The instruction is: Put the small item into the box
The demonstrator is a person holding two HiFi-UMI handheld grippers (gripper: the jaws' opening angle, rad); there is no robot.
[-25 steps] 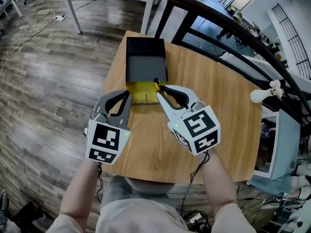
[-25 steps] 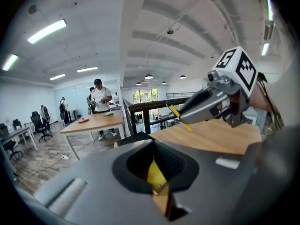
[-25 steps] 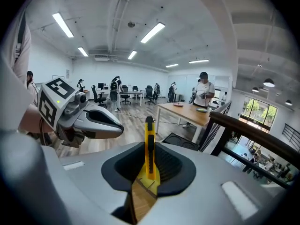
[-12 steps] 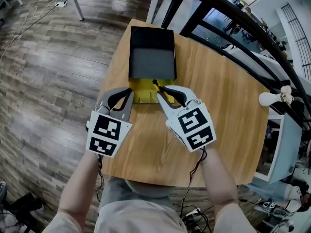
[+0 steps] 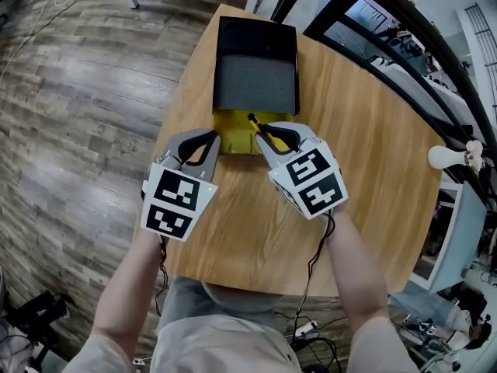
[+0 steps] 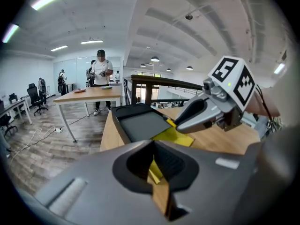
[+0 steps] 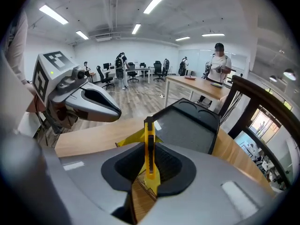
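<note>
An open black box (image 5: 256, 61) with a grey lining lies at the far end of the wooden table (image 5: 373, 169). A yellow sheet (image 5: 235, 133) sits against its near edge. My right gripper (image 5: 264, 130) is shut on a thin yellow utility knife (image 7: 149, 146), whose tip (image 5: 251, 118) points at the box's near edge over the yellow sheet. My left gripper (image 5: 208, 140) sits just left of the sheet, jaws together with nothing between them. The left gripper view shows the box (image 6: 140, 123), the sheet (image 6: 180, 137) and the right gripper (image 6: 177, 123).
The table's left edge (image 5: 175, 123) drops to a wood floor. A dark railing (image 5: 404, 29) runs past the far right, and a white bulb-shaped object (image 5: 449, 157) sits near it. Another table (image 7: 201, 86) and people stand well behind the box.
The head view has shifted, so the box appears lower and nearer. Both grippers stay at the box's near edge, and the right one still holds the knife.
</note>
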